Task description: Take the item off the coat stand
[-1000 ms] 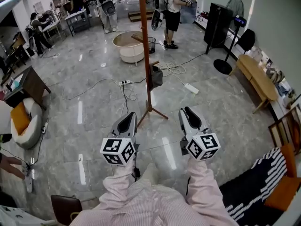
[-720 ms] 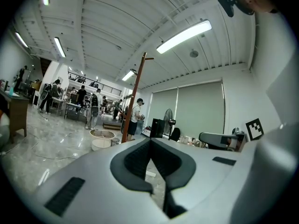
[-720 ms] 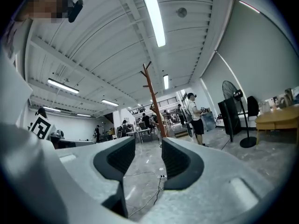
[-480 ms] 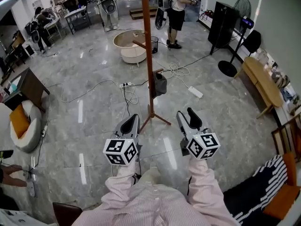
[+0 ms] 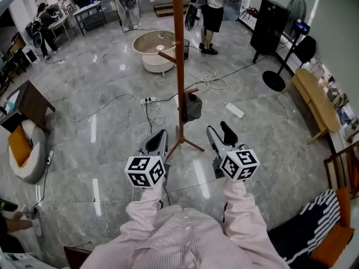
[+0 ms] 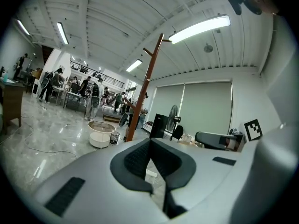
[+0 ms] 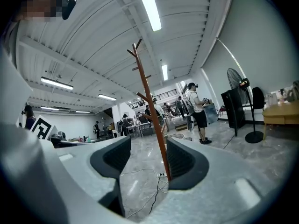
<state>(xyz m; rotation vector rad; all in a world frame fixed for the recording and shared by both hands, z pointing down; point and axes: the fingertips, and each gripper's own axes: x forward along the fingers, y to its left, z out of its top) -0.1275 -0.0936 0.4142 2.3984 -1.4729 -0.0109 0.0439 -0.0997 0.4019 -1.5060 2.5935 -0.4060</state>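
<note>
A tall brown coat stand rises from a tripod base on the grey floor just ahead of both grippers. A small dark grey bag hangs from a low peg on its right side. My left gripper sits just left of the stand's base with its pads together and nothing in them. My right gripper is to the right of the base; its jaws are opening and nothing is between them. The stand shows far off between the right gripper's pads. In the left gripper view the stand rises beyond the left gripper.
A beige round tub stands behind the stand. Cables and a power strip lie on the floor near it. A black fan and a wooden bench line the right wall. A person stands at the back.
Both grippers have come closer to the stand's base. The right gripper's jaws have spread apart; the left gripper's stay together.
</note>
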